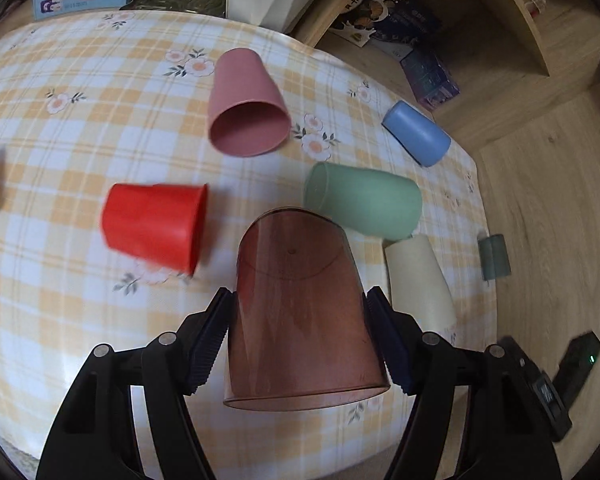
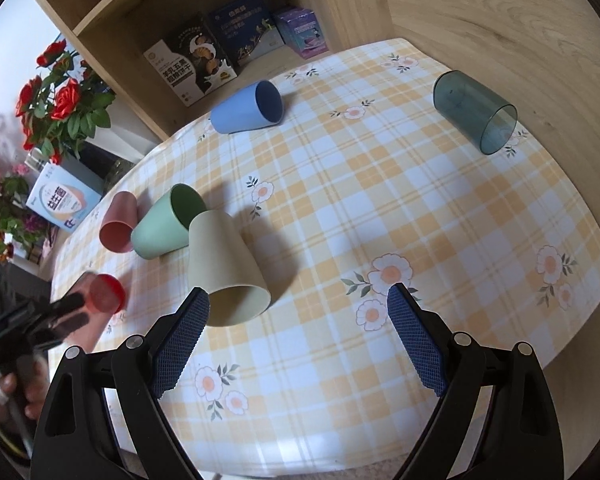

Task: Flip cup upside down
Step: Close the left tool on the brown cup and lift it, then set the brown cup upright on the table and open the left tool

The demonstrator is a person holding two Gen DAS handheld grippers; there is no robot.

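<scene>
My left gripper (image 1: 298, 328) is shut on a clear brown cup (image 1: 300, 312), held above the checked tablecloth (image 1: 80, 300) with its base pointing away from the camera and its open rim near it. Ahead lie a red cup (image 1: 156, 226), a pink cup (image 1: 246, 104), a green cup (image 1: 366, 204), a blue cup (image 1: 418, 134) and a cream cup (image 1: 418, 280), all on their sides. My right gripper (image 2: 298, 336) is open and empty over the cloth, just right of the cream cup (image 2: 226, 266). The left gripper (image 2: 56, 316) shows blurred at the left edge of the right wrist view.
A clear dark grey cup (image 2: 474, 112) lies on its side at the far right of the table. Boxes (image 2: 204, 56) stand on a wooden shelf behind the table. Red flowers (image 2: 60, 100) and a blue-white box (image 2: 62, 202) stand at the left.
</scene>
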